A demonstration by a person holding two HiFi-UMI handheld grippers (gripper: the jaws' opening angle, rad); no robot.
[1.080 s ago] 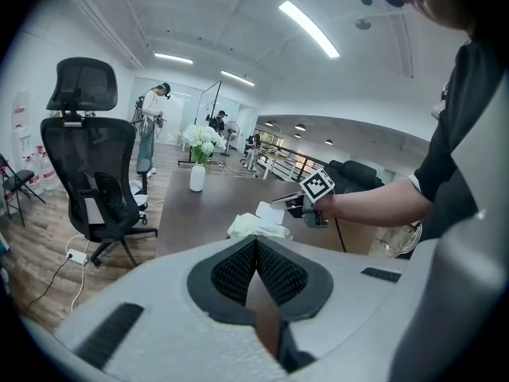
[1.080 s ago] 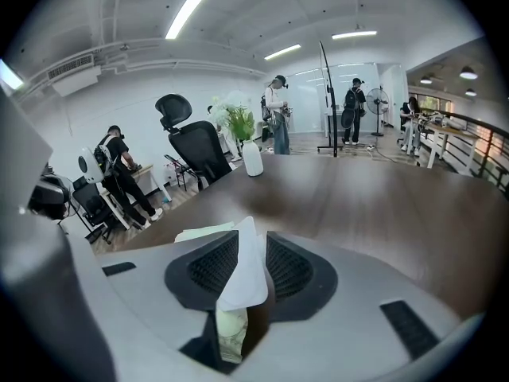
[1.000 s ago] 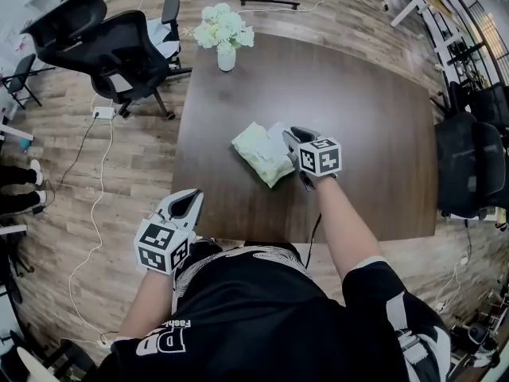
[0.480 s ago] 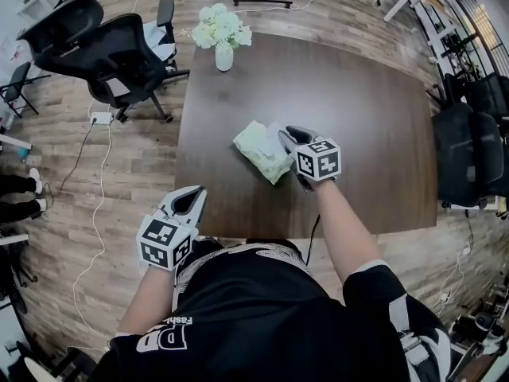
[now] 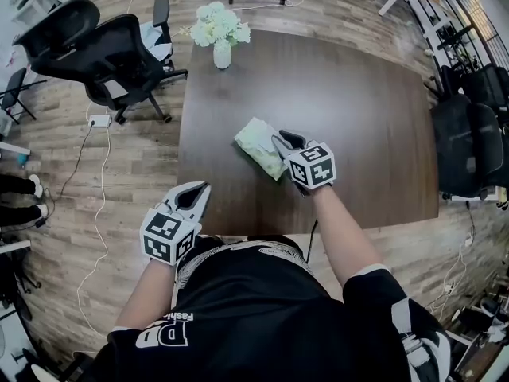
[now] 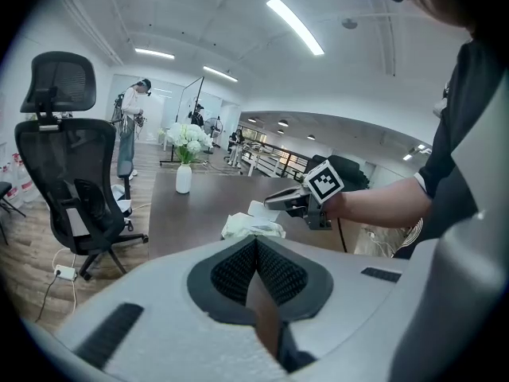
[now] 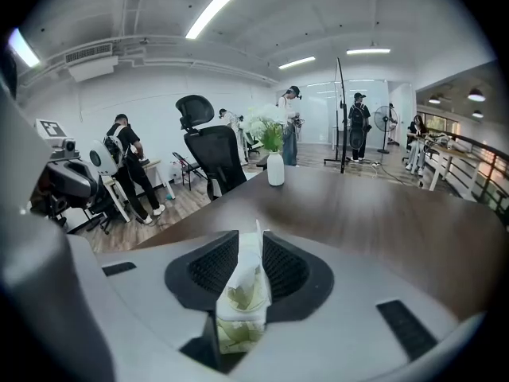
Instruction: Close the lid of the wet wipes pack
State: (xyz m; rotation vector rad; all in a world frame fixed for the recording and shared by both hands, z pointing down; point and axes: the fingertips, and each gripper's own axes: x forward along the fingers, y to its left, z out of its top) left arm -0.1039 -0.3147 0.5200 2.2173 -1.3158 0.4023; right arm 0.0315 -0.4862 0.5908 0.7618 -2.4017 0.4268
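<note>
The pale green wet wipes pack (image 5: 256, 145) lies near the middle of the dark wooden table (image 5: 366, 110); it shows crumpled in the left gripper view (image 6: 253, 228). My right gripper (image 5: 280, 142) is at the pack's right end, shut on the pack's white and green lid flap (image 7: 242, 297), which stands between the ribbed pads (image 7: 211, 265). From the left gripper view the right gripper (image 6: 274, 200) points down at the white flap (image 6: 254, 208). My left gripper (image 5: 196, 194) hangs off the table's front left corner, shut with nothing in it (image 6: 256, 241).
A white vase of flowers (image 5: 222, 52) stands at the table's far left edge. Black office chairs (image 5: 103, 50) stand left of the table and another (image 5: 465, 153) at its right. Several people (image 7: 127, 165) stand in the room beyond. Cables lie on the wooden floor (image 5: 95, 213).
My right gripper has shifted left and nearer over the pack's right end, and the white flap seen beside it earlier is now under its jaws. The left gripper has barely moved.
</note>
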